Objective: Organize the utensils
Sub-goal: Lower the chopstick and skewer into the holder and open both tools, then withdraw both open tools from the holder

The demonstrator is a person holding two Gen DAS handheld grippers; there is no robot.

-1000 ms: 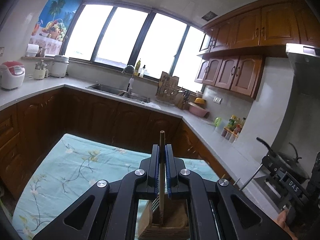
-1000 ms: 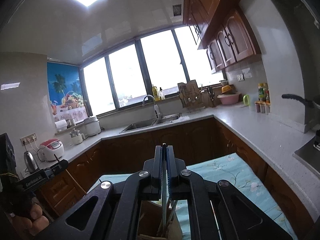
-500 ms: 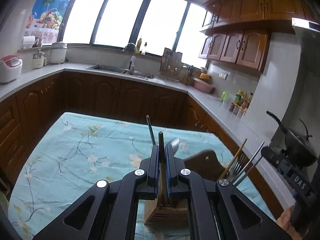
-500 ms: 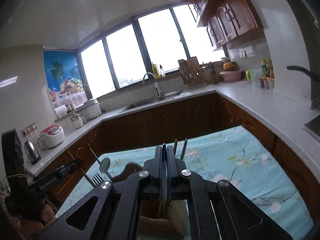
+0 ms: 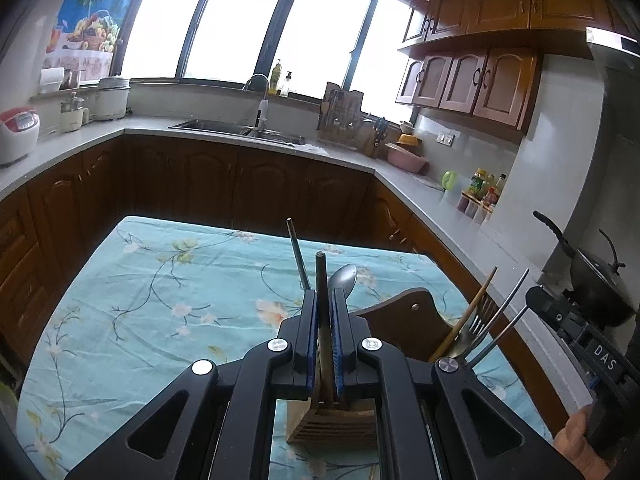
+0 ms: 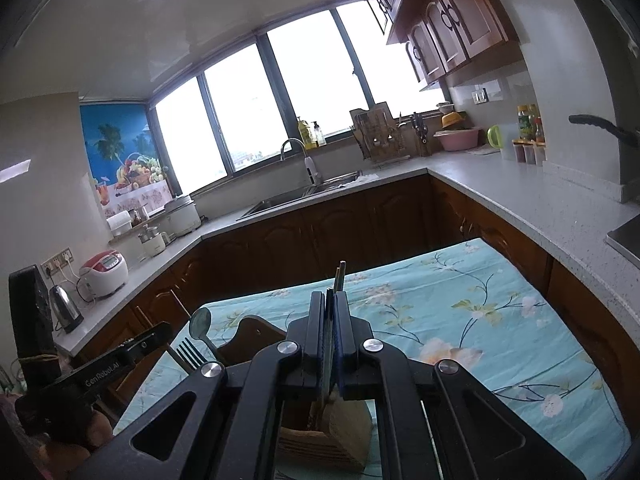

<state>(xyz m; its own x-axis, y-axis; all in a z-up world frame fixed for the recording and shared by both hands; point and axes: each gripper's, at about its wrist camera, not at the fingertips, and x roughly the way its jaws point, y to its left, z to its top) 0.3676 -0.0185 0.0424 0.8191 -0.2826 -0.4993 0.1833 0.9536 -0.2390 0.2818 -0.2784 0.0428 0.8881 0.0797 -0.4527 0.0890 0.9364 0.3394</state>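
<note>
My left gripper is shut on a wooden chopstick that stands upright over a wooden utensil holder on the floral-cloth table. A metal chopstick and a spoon rise from the holder behind the jaws. More chopsticks and a fork lean in the holder's right part. My right gripper is shut on a thin metal utensil above the same holder. A spoon and a fork show to its left.
A wooden board-shaped back piece stands behind the holder. Counters with a sink, a rice cooker, a kettle and a wok ring the table. The other hand-held gripper shows at each view's edge.
Both grippers have tilted downward, bringing the table and holder into view. The utensils in the holder now show; both grippers stayed shut on their sticks.
</note>
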